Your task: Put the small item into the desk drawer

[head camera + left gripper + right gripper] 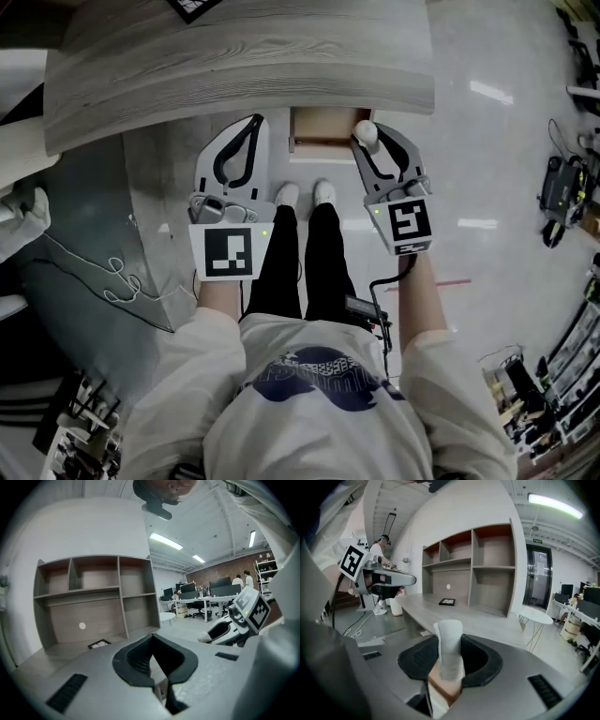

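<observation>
The small item is a white rolled piece, and my right gripper is shut on it just in front of the open desk drawer. In the right gripper view the roll stands upright between the black pads, with the drawer's wooden inside showing below it. The drawer sits pulled out under the front edge of the grey wooden desk. My left gripper hangs to the left of the drawer, below the desk edge. It is shut with nothing in it, as the left gripper view also shows.
An open shelf unit stands on the back of the desk, with a small black-framed card on the desktop. The person's feet are below the drawer. Loose cable lies on the floor at left; equipment clutters the right.
</observation>
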`<state>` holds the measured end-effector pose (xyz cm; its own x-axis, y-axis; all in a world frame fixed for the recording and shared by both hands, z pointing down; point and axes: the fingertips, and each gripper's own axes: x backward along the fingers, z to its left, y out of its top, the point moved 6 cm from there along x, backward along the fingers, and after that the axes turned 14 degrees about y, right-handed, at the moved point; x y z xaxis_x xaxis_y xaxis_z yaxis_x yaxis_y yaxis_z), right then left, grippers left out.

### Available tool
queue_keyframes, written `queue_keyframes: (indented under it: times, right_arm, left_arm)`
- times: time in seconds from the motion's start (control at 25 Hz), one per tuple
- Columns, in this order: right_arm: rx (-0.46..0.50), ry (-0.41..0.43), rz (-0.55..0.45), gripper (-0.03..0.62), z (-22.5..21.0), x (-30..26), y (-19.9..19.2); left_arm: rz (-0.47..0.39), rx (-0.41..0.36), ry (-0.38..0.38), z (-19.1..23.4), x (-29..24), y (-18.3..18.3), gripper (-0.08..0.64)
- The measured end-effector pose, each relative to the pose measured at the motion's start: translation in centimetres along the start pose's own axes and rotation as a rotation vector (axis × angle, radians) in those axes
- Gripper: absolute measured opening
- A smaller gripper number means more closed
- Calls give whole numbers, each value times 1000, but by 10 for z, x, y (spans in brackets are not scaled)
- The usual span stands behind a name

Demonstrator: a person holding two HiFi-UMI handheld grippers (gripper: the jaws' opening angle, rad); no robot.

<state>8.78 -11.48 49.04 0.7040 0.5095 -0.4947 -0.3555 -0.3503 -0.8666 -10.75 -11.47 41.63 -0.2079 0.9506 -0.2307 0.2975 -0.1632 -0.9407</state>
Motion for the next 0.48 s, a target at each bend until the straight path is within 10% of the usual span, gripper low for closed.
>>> queue_keyframes:
  times: [0.48]
  right_arm:
    - [224, 242, 307, 130, 7, -100, -95]
  left_arm:
    - [89, 128, 55, 0, -7, -69, 8]
